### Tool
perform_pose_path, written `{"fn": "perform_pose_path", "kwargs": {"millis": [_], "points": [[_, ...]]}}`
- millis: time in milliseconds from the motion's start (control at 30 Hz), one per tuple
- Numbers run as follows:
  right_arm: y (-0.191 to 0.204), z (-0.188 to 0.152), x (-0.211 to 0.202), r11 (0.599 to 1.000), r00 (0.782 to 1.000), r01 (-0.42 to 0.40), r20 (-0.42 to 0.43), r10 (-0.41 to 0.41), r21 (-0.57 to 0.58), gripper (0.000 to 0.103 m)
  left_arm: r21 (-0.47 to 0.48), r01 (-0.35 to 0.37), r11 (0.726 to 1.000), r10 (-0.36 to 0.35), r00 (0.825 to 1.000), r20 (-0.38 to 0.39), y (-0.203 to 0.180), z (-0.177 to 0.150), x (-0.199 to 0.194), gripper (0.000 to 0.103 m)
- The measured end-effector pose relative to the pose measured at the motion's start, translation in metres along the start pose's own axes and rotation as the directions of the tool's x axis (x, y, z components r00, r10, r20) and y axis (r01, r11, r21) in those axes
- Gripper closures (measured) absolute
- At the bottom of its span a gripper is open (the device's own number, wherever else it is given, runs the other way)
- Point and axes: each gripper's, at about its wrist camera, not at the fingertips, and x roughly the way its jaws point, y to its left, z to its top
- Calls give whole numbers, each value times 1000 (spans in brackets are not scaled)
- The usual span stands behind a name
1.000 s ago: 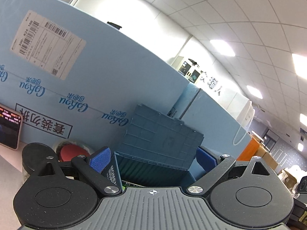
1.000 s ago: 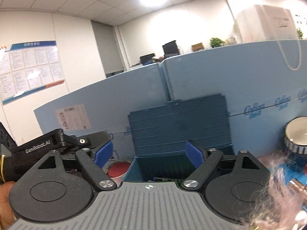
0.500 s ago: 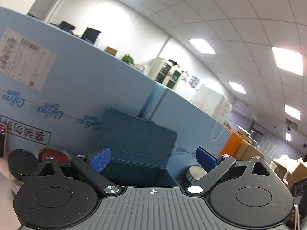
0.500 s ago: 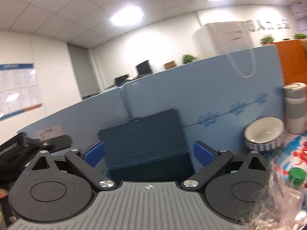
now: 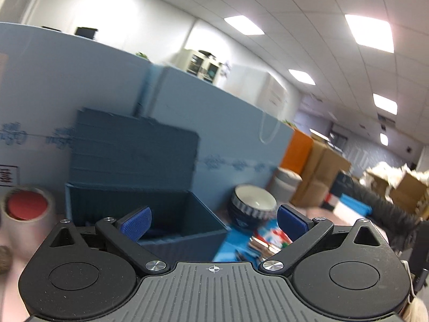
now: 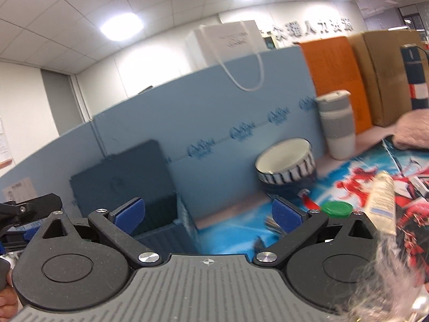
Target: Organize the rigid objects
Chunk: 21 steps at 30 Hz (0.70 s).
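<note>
A dark blue storage box (image 5: 150, 222) stands open, its lid leaning on the blue partition; it also shows in the right wrist view (image 6: 139, 187). My left gripper (image 5: 213, 220) is open and empty, held above the box's right front corner. My right gripper (image 6: 207, 214) is open and empty, just right of the box. A striped bowl (image 6: 285, 165) sits right of the box, also in the left wrist view (image 5: 253, 205). A green lid (image 6: 336, 209), a white tube (image 6: 380, 201) and small blurred items lie on a blue and red printed mat (image 6: 362, 182).
A blue foam partition (image 6: 214, 123) closes the back of the desk. A grey and white tumbler (image 6: 337, 126) stands by it. A tape roll with a red centre (image 5: 25, 209) sits left of the box. A person's hand (image 6: 413, 131) rests at the right. Cardboard boxes (image 5: 321, 177) stand beyond.
Both grippers have swung to the right: the box has slid left in both views, and the bowl, tumbler and printed mat have come into sight. Both grippers stay open.
</note>
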Motion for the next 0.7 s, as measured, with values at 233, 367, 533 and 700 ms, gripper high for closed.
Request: {"fn": "perform_pose_path", "kwargs": {"millis": [233,367,533,700], "points": [[-8,-24,13,992,989,39,-138,-56,-123,1,22,102,995,-98,985,-142,-18,-28,31,2],[-10,-38,29,992,975,16,-220,-43,-123,2,7,115,993,-112,979,-170,-18,-41,42,2],[-8,-47,44,984,965,64,-242,-104,-165,11,-80,106,991,-117,981,-153,0,-52,49,2],[-10,-55,57,969,951,120,-255,-175,-217,28,-132,23,991,-39,991,-124,17,-64,47,2]]}}
